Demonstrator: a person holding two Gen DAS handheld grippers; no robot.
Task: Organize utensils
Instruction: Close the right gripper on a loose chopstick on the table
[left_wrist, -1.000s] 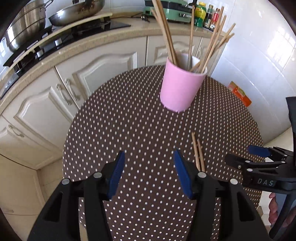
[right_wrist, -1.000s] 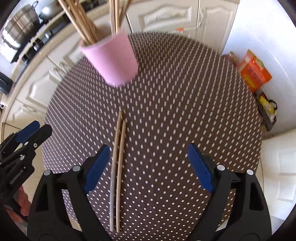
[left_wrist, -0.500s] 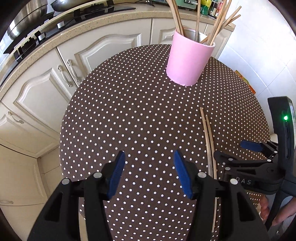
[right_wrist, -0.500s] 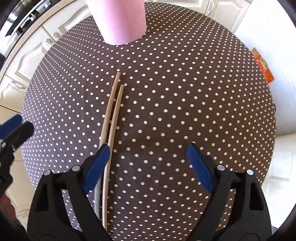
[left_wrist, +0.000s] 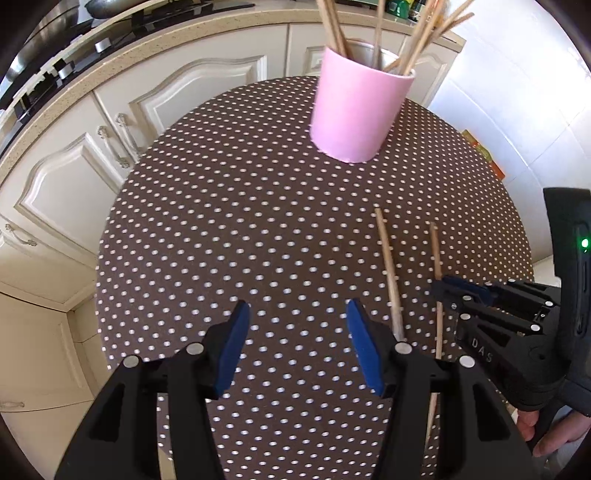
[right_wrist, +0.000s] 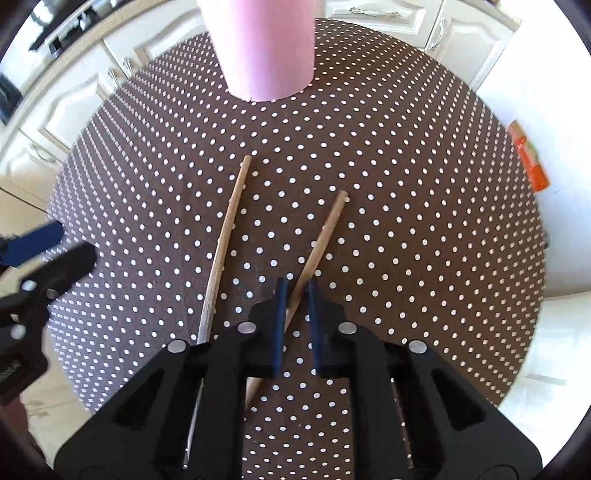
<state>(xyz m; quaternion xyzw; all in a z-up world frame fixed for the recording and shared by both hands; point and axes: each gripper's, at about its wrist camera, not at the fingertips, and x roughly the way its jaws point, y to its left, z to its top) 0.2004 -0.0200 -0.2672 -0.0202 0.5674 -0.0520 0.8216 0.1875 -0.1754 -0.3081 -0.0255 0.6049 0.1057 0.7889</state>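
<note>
Two pale wooden chopsticks are seen on the dotted round table (right_wrist: 443, 221): the left chopstick (right_wrist: 225, 236) lies free beside the half-open, empty left gripper (left_wrist: 295, 345); the right chopstick (right_wrist: 325, 236) is clamped in the right gripper (right_wrist: 295, 295). At twelve o'clock, one pink cup (left_wrist: 356, 114) holds several more sticks.

Two loose wooden chopsticks lie on the brown polka-dot tablecloth (right_wrist: 406, 206), splayed apart at their far tips. The left chopstick (right_wrist: 225, 236) lies flat, slightly bowed. The right chopstick (right_wrist: 321, 243) slants rightward, its near part between blue pads. Behind them stands an upright pink cup (left_wrist: 358, 114) holding more chopsticks (left_wrist: 413, 40).
</note>
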